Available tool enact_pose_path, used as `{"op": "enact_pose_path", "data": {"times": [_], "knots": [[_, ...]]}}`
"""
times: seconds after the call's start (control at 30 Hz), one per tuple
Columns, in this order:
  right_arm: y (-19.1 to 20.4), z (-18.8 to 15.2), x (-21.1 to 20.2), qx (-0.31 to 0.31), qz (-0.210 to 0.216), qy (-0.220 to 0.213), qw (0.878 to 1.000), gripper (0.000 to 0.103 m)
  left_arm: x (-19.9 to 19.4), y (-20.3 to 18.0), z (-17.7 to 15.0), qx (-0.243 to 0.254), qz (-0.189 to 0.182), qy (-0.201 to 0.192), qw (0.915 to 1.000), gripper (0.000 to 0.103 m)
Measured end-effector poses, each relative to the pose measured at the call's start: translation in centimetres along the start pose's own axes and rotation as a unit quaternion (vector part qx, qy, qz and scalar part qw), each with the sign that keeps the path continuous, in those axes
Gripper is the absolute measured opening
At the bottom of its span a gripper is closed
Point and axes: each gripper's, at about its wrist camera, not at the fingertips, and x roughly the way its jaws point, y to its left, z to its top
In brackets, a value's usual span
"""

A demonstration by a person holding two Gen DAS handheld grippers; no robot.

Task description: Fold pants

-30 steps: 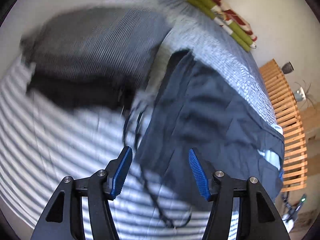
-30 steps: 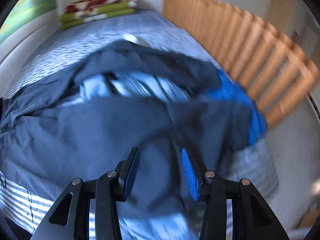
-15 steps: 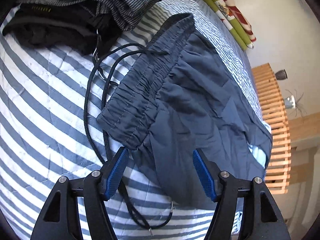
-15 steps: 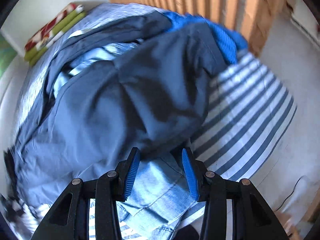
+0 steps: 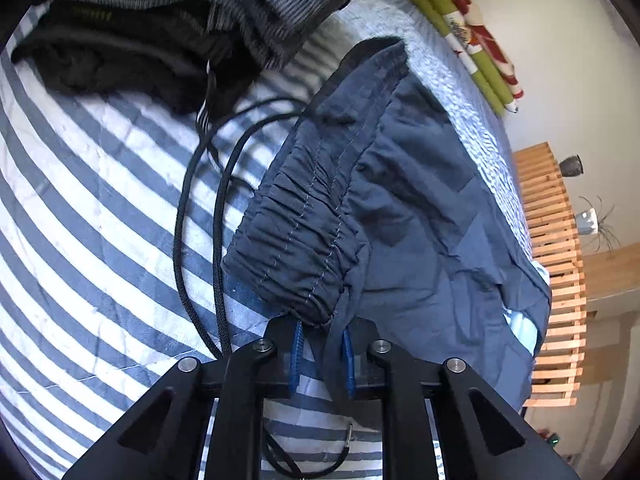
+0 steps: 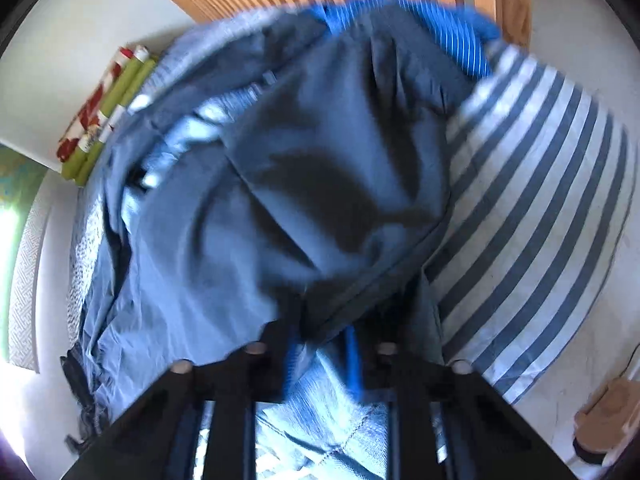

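Navy pants point(image 5: 420, 216) lie spread across the striped bed cover point(image 5: 80, 220). Their gathered elastic waistband point(image 5: 308, 224) points toward my left gripper point(image 5: 322, 354). Its jaws are closing, and the near corner of the waistband is pinched between the blue pads. Black drawstring cords point(image 5: 200, 208) trail off to the left. In the blurred right wrist view the same pants point(image 6: 320, 168) bulge up in front of my right gripper point(image 6: 324, 356). Its jaws are closing too, with the dark edge of the cloth between the pads.
A pile of dark and striped clothes point(image 5: 160, 32) sits at the far left. Light blue jeans point(image 6: 320, 412) lie under the pants, and a bright blue striped garment point(image 6: 452, 36) is beyond them. Wooden slats point(image 5: 552, 248) border the bed. Folded green and red textiles point(image 5: 472, 36) rest by the wall.
Both grippers came down onto the pants and closed from wide open: the left on the waistband corner, the right on the cloth edge. The right view also rolled.
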Motion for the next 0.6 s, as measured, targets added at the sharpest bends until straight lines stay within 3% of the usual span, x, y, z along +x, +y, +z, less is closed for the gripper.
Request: {"op": "enact_pose_path", "data": {"times": [0.13, 0.2, 0.37, 0.6], "knots": [[2.2, -0.4, -3.2, -0.048, -0.01, -0.079, 0.996, 0.009, -2.2, -0.9, 0.0, 0.011, -0.013, -0.018, 0.9997, 0.013], [3.4, -0.6, -5.1, -0.066, -0.025, -0.116, 0.991, 0.001, -3.5, -1.5, -0.1, 0.024, -0.015, -0.029, 0.9992, 0.012], [6.2, 0.3, -9.3, -0.078, 0.004, -0.183, 0.98, 0.001, -6.5, -3.4, 0.9, 0.044, -0.026, -0.05, 0.9974, 0.012], [14.3, 6.3, -10.6, -0.113, -0.004, -0.236, 0.965, 0.001, -8.0, -7.8, 6.3, 0.075, -0.009, -0.069, 0.9948, 0.012]]}}
